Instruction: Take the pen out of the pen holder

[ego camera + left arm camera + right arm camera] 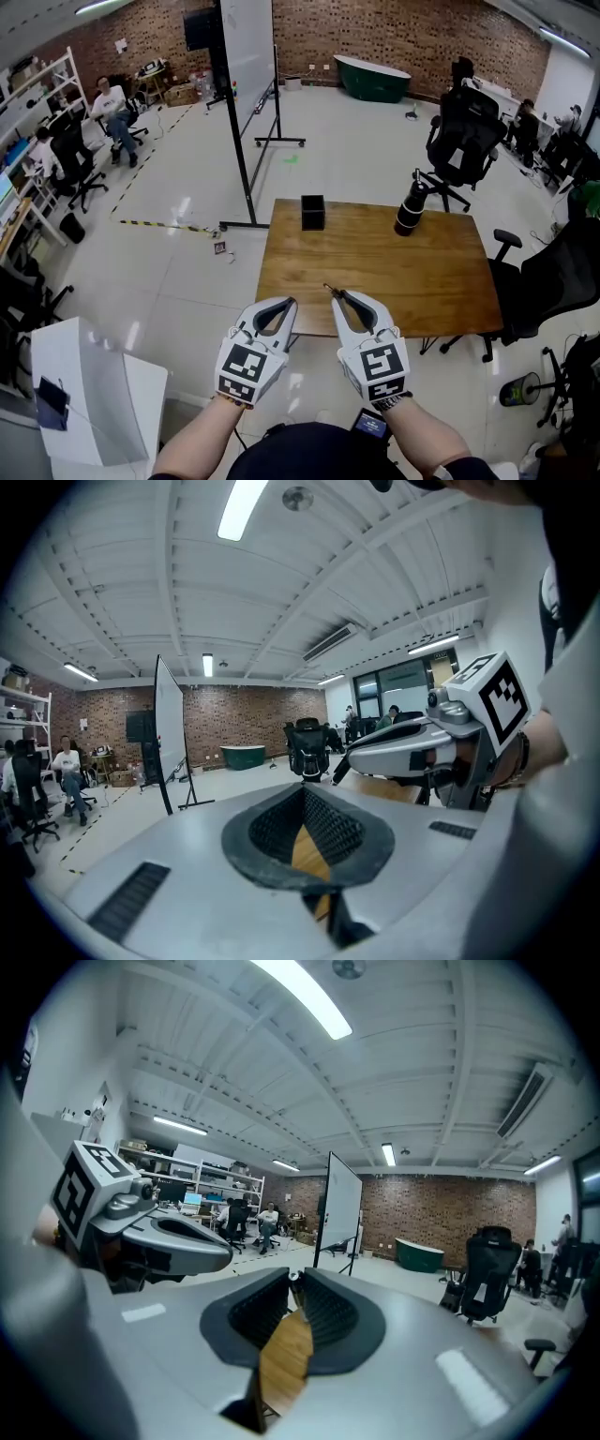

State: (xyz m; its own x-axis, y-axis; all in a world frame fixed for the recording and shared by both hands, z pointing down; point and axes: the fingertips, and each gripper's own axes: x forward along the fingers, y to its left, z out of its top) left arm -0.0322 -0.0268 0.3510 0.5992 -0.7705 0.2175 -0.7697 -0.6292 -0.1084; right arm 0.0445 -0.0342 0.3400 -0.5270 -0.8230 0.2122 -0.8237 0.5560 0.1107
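Left tool (292, 302) clenched empty, right tool (338, 296) grasping one pen (330, 290), one pen holder (312, 213)

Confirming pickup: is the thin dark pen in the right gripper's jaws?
Yes, the right gripper pinches the thin dark pen at its tips, away from the black square pen holder.

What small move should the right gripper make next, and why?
Probably lower the right gripper and lay the pen on the bare table ahead of it. The pen sits pinched at its jaw tips over the near table edge, far from the pen holder at the far edge, so the removal looks done.
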